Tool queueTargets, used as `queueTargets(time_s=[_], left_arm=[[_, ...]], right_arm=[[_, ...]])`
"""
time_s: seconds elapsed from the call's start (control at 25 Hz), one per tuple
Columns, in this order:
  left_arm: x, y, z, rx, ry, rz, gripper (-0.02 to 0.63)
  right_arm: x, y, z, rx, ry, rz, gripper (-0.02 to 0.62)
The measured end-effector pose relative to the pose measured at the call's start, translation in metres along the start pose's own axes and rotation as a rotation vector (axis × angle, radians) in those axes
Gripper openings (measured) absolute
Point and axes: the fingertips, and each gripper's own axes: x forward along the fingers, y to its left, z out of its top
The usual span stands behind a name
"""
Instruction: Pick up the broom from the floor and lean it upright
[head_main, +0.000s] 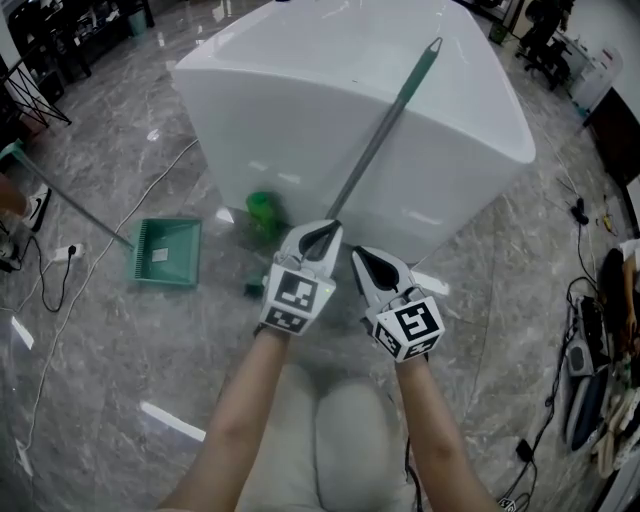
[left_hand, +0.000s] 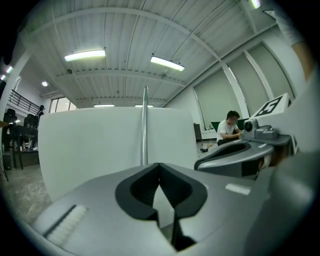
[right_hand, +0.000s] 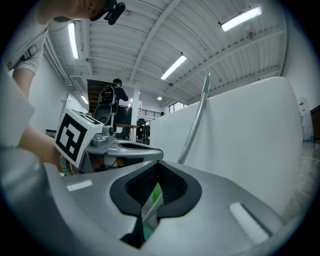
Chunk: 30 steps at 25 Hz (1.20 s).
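The broom leans against a big white block (head_main: 300, 110). Its metal handle (head_main: 385, 130) slants up to a green tip, and its green head (head_main: 263, 213) rests on the floor at the block's foot. My left gripper (head_main: 322, 238) sits right at the lower part of the handle. In the left gripper view its jaws (left_hand: 160, 170) meet with nothing between them, and the handle (left_hand: 144, 125) rises just beyond the tips. My right gripper (head_main: 362, 260) hangs beside it, to the right of the handle (right_hand: 195, 125). Its jaws (right_hand: 156, 172) meet too; green shows through the gap behind the tips.
A green dustpan (head_main: 165, 252) with a long handle lies on the marble floor to the left. A white cable (head_main: 110, 245) runs past it, and more cables and gear (head_main: 590, 350) lie at the right. A person (left_hand: 229, 131) sits at a desk in the background.
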Motion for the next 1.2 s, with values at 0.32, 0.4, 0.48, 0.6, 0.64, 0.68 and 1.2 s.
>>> queueTargets(time_s=[0.32,0.4,0.48,0.6,0.64,0.68,1.2], left_arm=[[-0.044,0.002,0.083,-0.047,-0.11,0.008,0.0],[-0.059,0.002,0.116,-0.066,-0.11,0.008,0.0],[-0.072,0.001,0.15,-0.08,-0.103,0.009,0.0],[-0.088,0.0,0.204,-0.083,-0.087,0.002,0.0],[-0.094,-0.001,0.221,-0.09,-0.084,-0.002,0.0],[-0.099,-0.002,0.239,-0.096,-0.08,-0.006,0.0],[-0.155,0.006,0.44,-0.127,-0.094,-0.018,0.0]], right_arm=[[-0.014,0.021,0.089,0.0,-0.094,0.002,0.002],[-0.021,0.031,0.126,0.011,-0.098,0.011,0.002],[-0.028,0.043,0.167,0.013,-0.101,0.024,0.002],[-0.039,0.057,0.226,0.01,-0.097,0.019,0.001],[-0.044,0.06,0.243,0.021,-0.095,0.011,0.002],[-0.049,0.061,0.26,0.034,-0.093,0.002,0.002],[-0.108,0.082,0.457,0.034,-0.074,-0.023,0.0]])
